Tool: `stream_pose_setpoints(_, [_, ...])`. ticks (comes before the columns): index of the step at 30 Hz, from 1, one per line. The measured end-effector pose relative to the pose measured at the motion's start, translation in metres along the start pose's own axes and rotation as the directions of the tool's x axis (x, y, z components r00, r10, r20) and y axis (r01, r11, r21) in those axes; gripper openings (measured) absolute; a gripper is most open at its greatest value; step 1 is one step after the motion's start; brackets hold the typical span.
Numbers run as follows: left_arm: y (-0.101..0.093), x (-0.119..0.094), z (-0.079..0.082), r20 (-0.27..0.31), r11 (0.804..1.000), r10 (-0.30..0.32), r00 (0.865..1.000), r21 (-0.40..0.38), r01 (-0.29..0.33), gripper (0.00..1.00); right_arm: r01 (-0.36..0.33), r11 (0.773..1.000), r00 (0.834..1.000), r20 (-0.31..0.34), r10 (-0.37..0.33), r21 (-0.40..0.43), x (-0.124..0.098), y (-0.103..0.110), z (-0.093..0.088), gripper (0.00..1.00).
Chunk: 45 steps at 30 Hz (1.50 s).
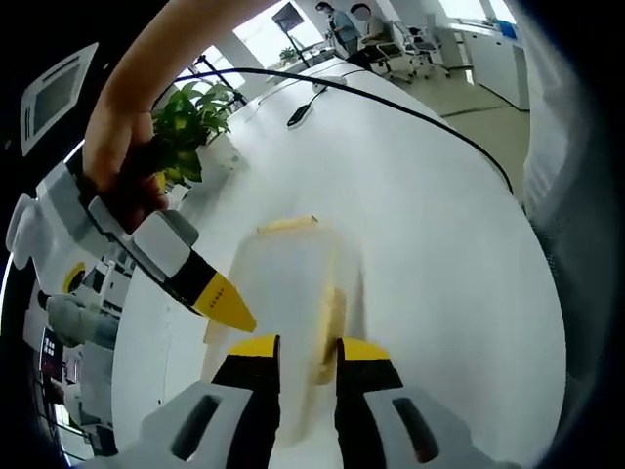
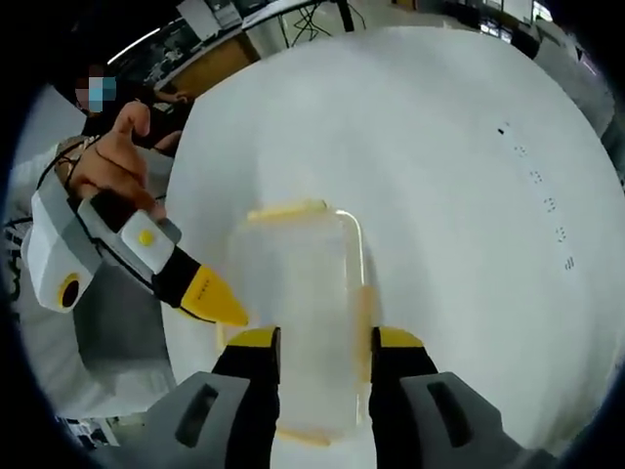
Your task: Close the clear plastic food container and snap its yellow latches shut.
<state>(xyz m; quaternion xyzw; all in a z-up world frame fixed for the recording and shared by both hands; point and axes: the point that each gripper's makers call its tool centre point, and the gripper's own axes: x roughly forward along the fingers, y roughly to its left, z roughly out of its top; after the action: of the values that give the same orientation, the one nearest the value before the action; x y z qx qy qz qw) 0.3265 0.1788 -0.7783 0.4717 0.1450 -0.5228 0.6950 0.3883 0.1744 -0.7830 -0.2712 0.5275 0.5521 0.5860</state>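
The clear plastic container [image 2: 298, 303] lies on the white table [image 2: 469, 195] with its lid on. One yellow latch [image 2: 288, 208] runs along its far end and another [image 2: 363, 293] along its right side. My right gripper [image 2: 324, 344] is open, its jaws standing apart over the container's near end. In the left gripper view the container [image 1: 288, 274] shows a far latch [image 1: 288, 225] and a side latch [image 1: 330, 332]. My left gripper [image 1: 309, 350] is open, with that side latch in its gap. In each view the other gripper's yellow tip [image 1: 229, 305] [image 2: 210, 296] rests at the container's left edge.
A person's hand [image 1: 112, 147] holds the other gripper. A potted plant [image 1: 186, 122] stands at the table's left edge. A black cable [image 1: 391, 103] crosses the far table beside a dark device [image 1: 298, 115]. Office chairs stand beyond. A person [image 2: 107, 147] sits left of the table.
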Motion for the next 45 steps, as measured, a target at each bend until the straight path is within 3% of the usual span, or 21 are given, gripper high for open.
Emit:
stream_pose_setpoints(11, [-0.001,0.000,0.000,-0.009,1.000,0.018,1.000,0.004,-0.018,0.14,0.008,1.000,1.000,0.009,-0.008,-0.004,0.000,0.000,-0.001,0.33])
stream_pose_setpoints(23, [0.000,-0.001,0.002,0.025,0.999,0.045,0.999,-0.027,-0.044,0.17,0.110,0.992,0.994,0.021,-0.109,-0.066,-0.005,0.000,0.003,0.34])
stream_pose_setpoints(25, [0.002,0.001,-0.006,-0.026,0.997,0.077,0.997,0.025,-0.076,0.25,0.127,0.990,0.992,0.026,-0.126,-0.067,-0.005,0.001,0.004,0.33])
stream_pose_setpoints(30, [-0.005,-0.008,-0.002,0.016,0.998,0.058,0.998,-0.016,-0.058,0.31,0.235,0.966,0.972,0.043,-0.232,-0.105,-0.013,-0.009,0.001,0.38])
stream_pose_setpoints(32, [0.002,-0.018,-0.004,0.023,0.998,0.067,0.997,-0.019,-0.067,0.31,0.235,0.964,0.972,0.048,-0.231,-0.123,-0.018,-0.009,-0.001,0.37])
stream_pose_setpoints(35, [0.016,-0.031,-0.008,0.039,0.996,0.077,0.996,-0.047,-0.075,0.36,0.237,0.964,0.969,0.097,-0.227,-0.120,-0.029,0.001,-0.001,0.41])
stream_pose_setpoints(38, [0.032,-0.042,-0.012,0.058,0.993,0.077,0.995,-0.098,-0.071,0.45,0.214,0.968,0.974,0.108,-0.201,-0.129,-0.032,0.011,-0.006,0.47])
stream_pose_setpoints(40, [0.040,-0.044,-0.022,0.018,0.987,0.063,0.998,-0.150,-0.059,0.55,0.217,0.967,0.972,0.118,-0.202,-0.131,-0.033,0.015,-0.011,0.51])
stream_pose_setpoints(45, [0.049,-0.044,-0.029,-0.002,0.987,0.010,1.000,-0.160,-0.010,0.68,0.232,0.964,0.968,0.124,-0.216,-0.129,-0.032,0.015,-0.023,0.57])
